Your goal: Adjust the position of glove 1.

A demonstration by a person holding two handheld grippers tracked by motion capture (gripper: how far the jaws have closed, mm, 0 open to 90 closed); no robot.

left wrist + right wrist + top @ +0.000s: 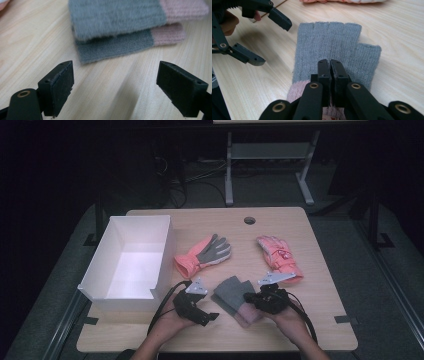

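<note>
Grey knit gloves (234,296), two stacked, pinched by the right gripper (330,65); left gripper (115,87) spread.

The right gripper (330,65) had its jaws closed on a grey knitted glove (337,47) with a pink cuff, on the wooden table (399,30); the left gripper (272,40) stood open beside it.

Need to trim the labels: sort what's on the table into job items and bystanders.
In the job: grey knit gloves, pinched by the right gripper; left gripper, open beside them.
Lying about: white box; pink-and-grey glove; pink ski glove.
</note>
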